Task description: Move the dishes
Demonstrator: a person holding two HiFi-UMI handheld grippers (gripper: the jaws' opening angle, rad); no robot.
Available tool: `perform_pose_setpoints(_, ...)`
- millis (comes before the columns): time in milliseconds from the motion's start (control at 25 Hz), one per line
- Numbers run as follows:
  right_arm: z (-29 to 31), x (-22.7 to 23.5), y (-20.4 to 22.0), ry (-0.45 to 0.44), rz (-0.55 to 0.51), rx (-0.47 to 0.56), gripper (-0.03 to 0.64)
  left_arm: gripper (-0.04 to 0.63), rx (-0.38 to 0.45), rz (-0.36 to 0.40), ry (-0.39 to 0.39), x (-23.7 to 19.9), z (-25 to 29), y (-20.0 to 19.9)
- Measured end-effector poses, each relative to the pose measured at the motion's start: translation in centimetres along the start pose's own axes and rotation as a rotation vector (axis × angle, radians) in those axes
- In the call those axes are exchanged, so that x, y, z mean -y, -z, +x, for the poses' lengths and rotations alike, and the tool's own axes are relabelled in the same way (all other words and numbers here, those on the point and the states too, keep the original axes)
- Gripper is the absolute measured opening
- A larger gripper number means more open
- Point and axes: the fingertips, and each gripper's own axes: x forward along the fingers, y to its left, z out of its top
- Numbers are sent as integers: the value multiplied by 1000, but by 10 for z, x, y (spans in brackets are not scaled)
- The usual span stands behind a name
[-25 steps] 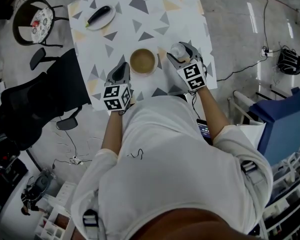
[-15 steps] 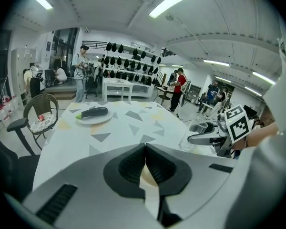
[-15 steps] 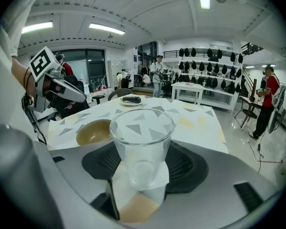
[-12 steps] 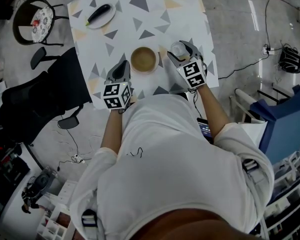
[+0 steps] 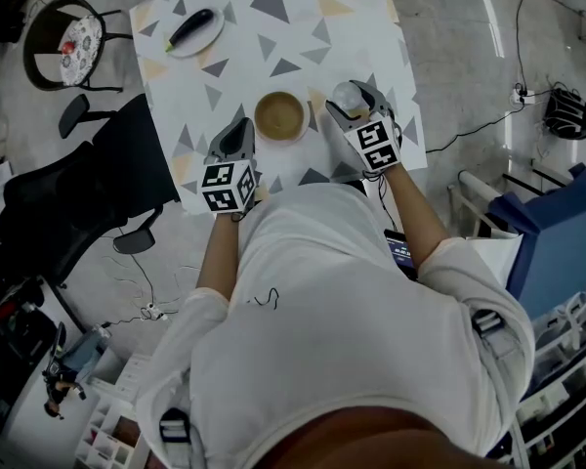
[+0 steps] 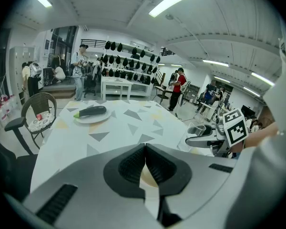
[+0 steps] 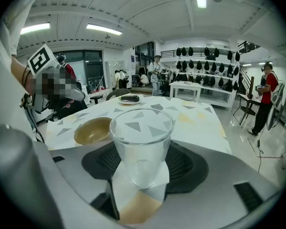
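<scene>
A clear glass [image 7: 140, 137] stands between the dark pads of my right gripper [image 7: 142, 168], which press on its two sides; the head view shows glass [image 5: 345, 95] and right gripper [image 5: 356, 100] over the table's near right part. A tan bowl [image 5: 279, 116] sits empty on the patterned table [image 5: 273, 47], left of the glass, and shows as the bowl [image 7: 92, 130] in the right gripper view. My left gripper [image 5: 237, 137] rests near the bowl's left side, its jaws closed together with nothing between them, as the left gripper [image 6: 145, 162] view shows.
A white plate with a dark aubergine [image 5: 195, 31] lies at the table's far left corner. A wicker chair [image 5: 68, 45] and a black office chair [image 5: 78, 198] stand left of the table. Cables run over the floor on the right. People stand far off in the room.
</scene>
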Motion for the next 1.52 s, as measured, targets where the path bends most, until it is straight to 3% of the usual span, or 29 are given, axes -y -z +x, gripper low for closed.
perform_pose_setpoints(480, -1, 1, 6, 32, 20, -23, 318, 20, 0, -4, 20, 7, 1, 3)
perform_pose_setpoints(1160, -34, 1, 28, 80, 60, -29, 311, 20, -8, 26, 62, 26, 9, 4)
perform_pose_setpoints(1240, -41, 1, 34, 94, 66, -34, 288, 20, -10, 26, 67, 28, 9, 5)
perform_pose_setpoints(1360, -50, 2, 41, 126, 62, -31, 193, 20, -18, 19, 70, 29, 9, 8)
perform_pose_setpoints(1520, -59, -3, 42, 124, 28, -14, 141, 20, -32, 17, 76, 32, 10, 13)
